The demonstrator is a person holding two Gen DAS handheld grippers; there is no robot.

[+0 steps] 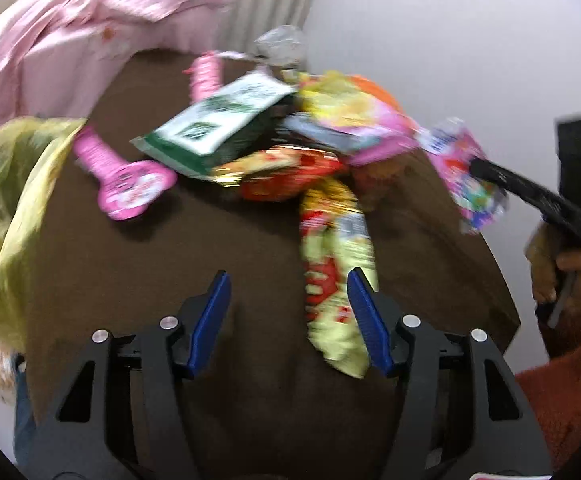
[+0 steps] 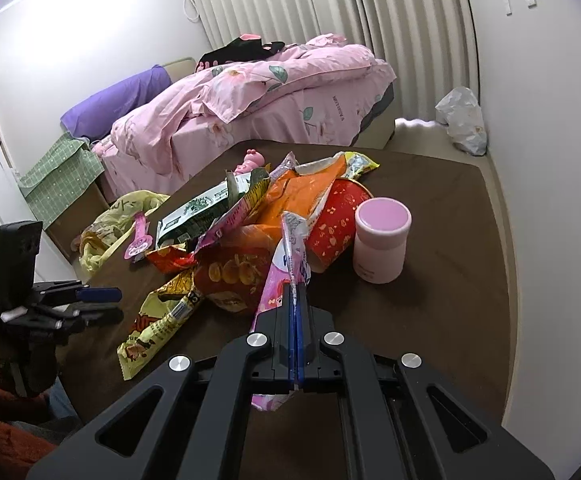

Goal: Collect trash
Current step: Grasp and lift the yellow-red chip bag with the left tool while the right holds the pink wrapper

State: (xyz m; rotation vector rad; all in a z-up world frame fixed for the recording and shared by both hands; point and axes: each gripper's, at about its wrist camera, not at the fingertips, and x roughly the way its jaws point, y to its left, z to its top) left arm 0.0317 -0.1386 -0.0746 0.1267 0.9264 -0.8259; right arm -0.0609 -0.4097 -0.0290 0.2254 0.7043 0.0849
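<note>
Crumpled, bright snack wrappers (image 2: 226, 240) piled, apparently empty, on table (image 2: 450, 280).

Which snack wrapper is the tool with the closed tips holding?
The pink wrapper. The right tool is shut on it and holds it off the table; the other wrappers all lie in the pile.
</note>
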